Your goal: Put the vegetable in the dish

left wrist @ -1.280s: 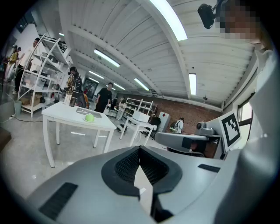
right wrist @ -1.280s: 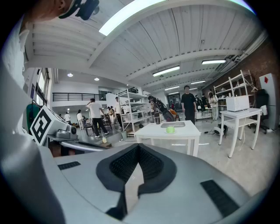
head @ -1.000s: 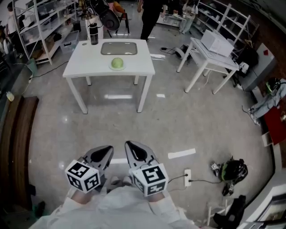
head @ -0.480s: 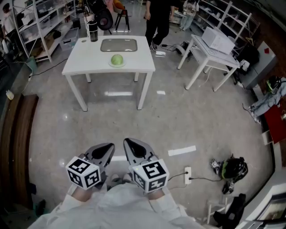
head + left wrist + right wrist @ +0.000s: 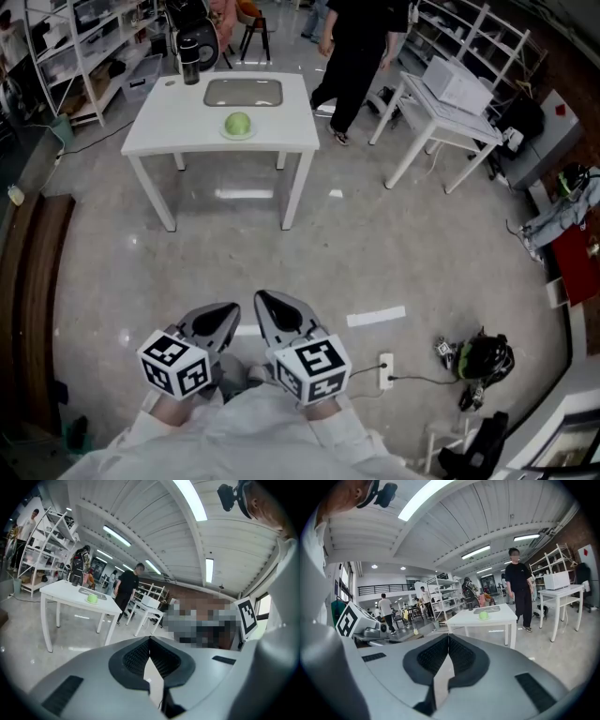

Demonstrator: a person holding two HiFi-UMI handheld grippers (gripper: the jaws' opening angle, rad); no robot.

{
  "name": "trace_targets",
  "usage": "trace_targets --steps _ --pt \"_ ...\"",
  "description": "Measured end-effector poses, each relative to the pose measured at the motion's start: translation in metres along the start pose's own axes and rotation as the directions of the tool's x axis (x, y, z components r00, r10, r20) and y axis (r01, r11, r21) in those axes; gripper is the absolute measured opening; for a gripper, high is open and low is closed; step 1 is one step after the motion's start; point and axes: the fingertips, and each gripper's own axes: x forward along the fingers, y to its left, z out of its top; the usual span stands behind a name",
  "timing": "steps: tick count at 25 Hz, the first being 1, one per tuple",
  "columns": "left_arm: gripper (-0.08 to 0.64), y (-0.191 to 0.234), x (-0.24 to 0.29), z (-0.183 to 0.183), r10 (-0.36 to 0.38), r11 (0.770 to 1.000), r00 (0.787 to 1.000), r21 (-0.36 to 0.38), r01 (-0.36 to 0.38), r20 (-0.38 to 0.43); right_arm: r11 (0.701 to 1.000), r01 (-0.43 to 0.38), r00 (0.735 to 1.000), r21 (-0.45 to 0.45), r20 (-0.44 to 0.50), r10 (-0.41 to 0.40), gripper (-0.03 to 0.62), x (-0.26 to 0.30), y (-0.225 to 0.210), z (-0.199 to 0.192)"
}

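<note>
Fingers (image 5: 217,321) of left gripper (image 5: 231,309) and right gripper (image 5: 262,298) pressed together, empty.
A cabbage (image 5: 238,123) is seen on the bench (image 5: 159,124) far ahead, beside a dish (image 5: 243,92).

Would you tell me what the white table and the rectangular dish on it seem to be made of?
White table: smooth matte top, perhaps laminate or painted board; evenly white, no grain. Rectangular dish: probably stainless steel; grey with dull sheen.
</note>
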Motion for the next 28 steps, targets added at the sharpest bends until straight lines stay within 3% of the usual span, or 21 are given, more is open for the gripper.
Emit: trace_targets --steps 5,12,28 --pt "0.008 0.01 0.015 -0.003 0.0 1.0 1.0 -0.011 0.0 -0.01 1.0 0.02 1.0 0.012 0.005 -0.02 0.014 0.006 -0.018 -0.001" --pt "0.008 0.054 0.047 0.026 -0.002 1.0 1.0 -0.003 0.002 0.005 0.999 0.047 0.999 0.011 0.004 -0.047 0.014 0.052 -0.05 0.01" --pt "0.008 0.222 0.116 0.124 -0.029 1.0 0.998 -0.01 0.028 -0.051 0.993 0.104 0.994 0.049 0.027 -0.105 0.014 0.235 -0.113 0.082"
